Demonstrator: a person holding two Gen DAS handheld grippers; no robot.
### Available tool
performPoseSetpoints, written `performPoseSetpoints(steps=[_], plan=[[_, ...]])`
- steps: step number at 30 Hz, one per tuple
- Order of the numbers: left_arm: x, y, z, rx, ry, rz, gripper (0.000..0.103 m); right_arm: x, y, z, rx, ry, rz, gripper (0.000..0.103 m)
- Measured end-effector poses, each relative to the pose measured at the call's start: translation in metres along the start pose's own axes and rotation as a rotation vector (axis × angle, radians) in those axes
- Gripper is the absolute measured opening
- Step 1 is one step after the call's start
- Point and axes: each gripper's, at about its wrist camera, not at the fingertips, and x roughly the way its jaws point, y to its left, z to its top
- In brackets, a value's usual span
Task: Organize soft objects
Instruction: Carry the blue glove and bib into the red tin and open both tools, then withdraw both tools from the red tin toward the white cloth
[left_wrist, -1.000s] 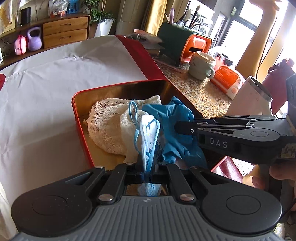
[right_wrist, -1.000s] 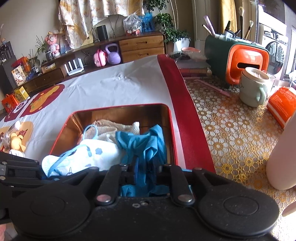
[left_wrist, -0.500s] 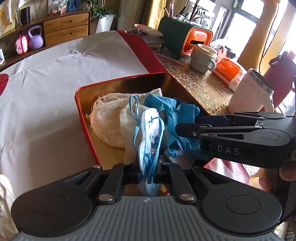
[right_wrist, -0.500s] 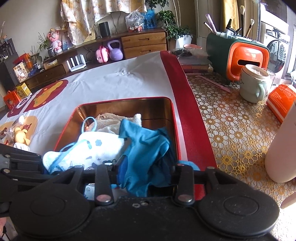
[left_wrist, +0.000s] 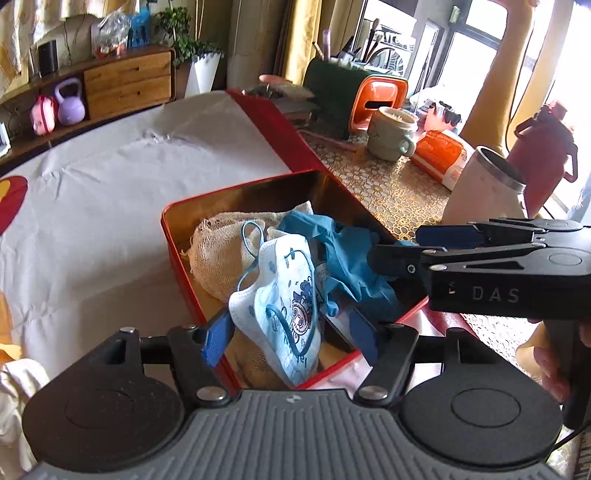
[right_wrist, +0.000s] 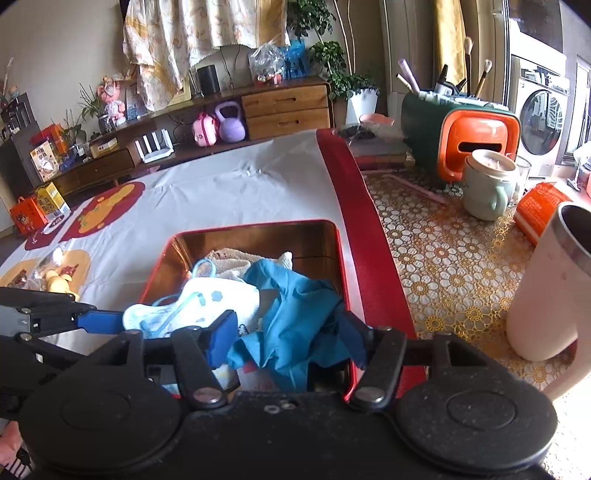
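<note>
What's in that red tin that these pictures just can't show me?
- Tin floor, both views: covered by the mask, blue cloth and white netting.
- Tin's near corner, right view: hidden behind the right claw.
- Mask's print, left view: too small to read.

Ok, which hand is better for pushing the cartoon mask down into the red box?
Probably the left. The left gripper has the mask right between its jaws, which have just been opening, above the red box. The right gripper, also just opening, straddles the blue cloth beside it.
</note>
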Motion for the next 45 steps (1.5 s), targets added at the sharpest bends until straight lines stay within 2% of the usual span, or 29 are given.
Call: performPoseSetpoints(steps=[4, 6, 15, 18, 29, 33, 37, 42, 45], plan=[[-0.018, 0.003, -0.003, -0.017, -0.019, 0.0, 0.069, -0.015, 0.002, 0.001, 0.001, -0.023, 0.004, 0.066], [-0.027, 0.006, -0.006, -0.027, -0.03, 0.003, 0.069, -0.022, 0.004, 0.002, 0.006, -0.032, 0.008, 0.071], [-0.077, 0.023, -0.023, -0.077, -0.086, 0.006, 0.074, -0.057, 0.027, -0.004, -0.007, -0.062, 0.043, 0.082], [-0.094, 0.03, -0.03, -0.099, -0.11, 0.01, 0.079, -0.068, 0.037, -0.008, 0.001, -0.069, 0.057, 0.086], [-0.149, 0.062, -0.066, -0.175, -0.164, 0.041, 0.082, -0.104, 0.085, -0.022, -0.05, -0.12, 0.109, 0.102], [-0.169, 0.077, -0.082, -0.199, -0.199, 0.112, 0.086, -0.108, 0.103, -0.026, -0.051, -0.126, 0.149, 0.103], [-0.186, 0.097, -0.094, -0.217, -0.216, 0.138, 0.086, -0.107, 0.124, -0.033, -0.058, -0.11, 0.171, 0.103], [-0.207, 0.123, -0.109, -0.244, -0.244, 0.146, 0.1, -0.104, 0.149, -0.04, -0.06, -0.103, 0.193, 0.103], [-0.218, 0.138, -0.117, -0.253, -0.28, 0.158, 0.102, -0.101, 0.16, -0.045, -0.05, -0.096, 0.215, 0.103]])
